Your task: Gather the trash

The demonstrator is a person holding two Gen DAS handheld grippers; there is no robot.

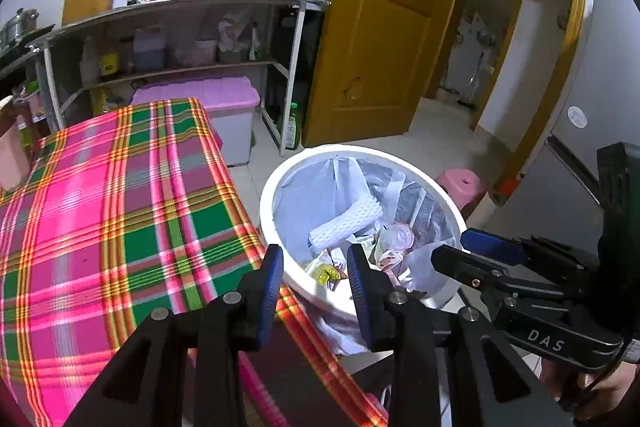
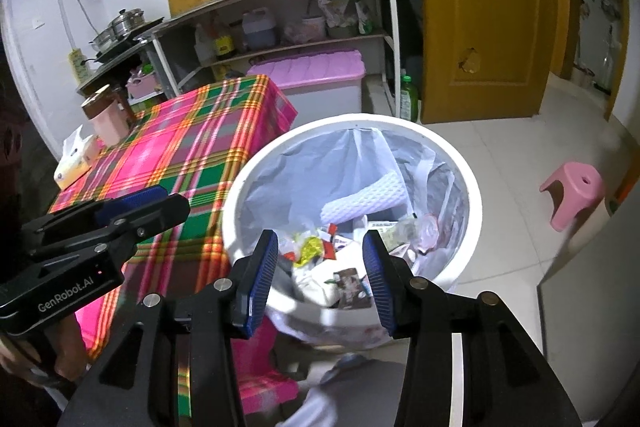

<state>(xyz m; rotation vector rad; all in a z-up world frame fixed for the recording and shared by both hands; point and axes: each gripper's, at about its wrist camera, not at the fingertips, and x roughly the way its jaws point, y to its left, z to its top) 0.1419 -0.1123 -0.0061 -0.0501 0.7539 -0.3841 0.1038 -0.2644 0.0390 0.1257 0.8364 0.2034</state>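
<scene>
A: At the left, the desk [image 1: 100, 187] under its plaid cloth carries a tissue pack [image 2: 74, 163] and a pink cup [image 2: 106, 119]; no loose trash seen on the part in view

B: Left claw [image 1: 314, 267]?

A: Jaws parted a little, nothing between the pads. It hangs over the near rim of the white bin [image 1: 272, 187], beside the desk corner

B: And the trash?

A: In the lined bin: foam netting [image 2: 368, 197] lying slantwise, wrappers [image 2: 316, 247] and paper below it, directly ahead of and beneath both claws

B: Right claw [image 2: 320, 271]?

A: Jaws wider, also empty. It sits more squarely over the bin mouth, so judged the nearer to the contents

B: Unclear?

A: Bin base and liner overhang are hidden behind the claw bodies; the floor near the pink stool [image 2: 572, 191] shows nothing to pick up; the desk's near edge is cut off
</scene>
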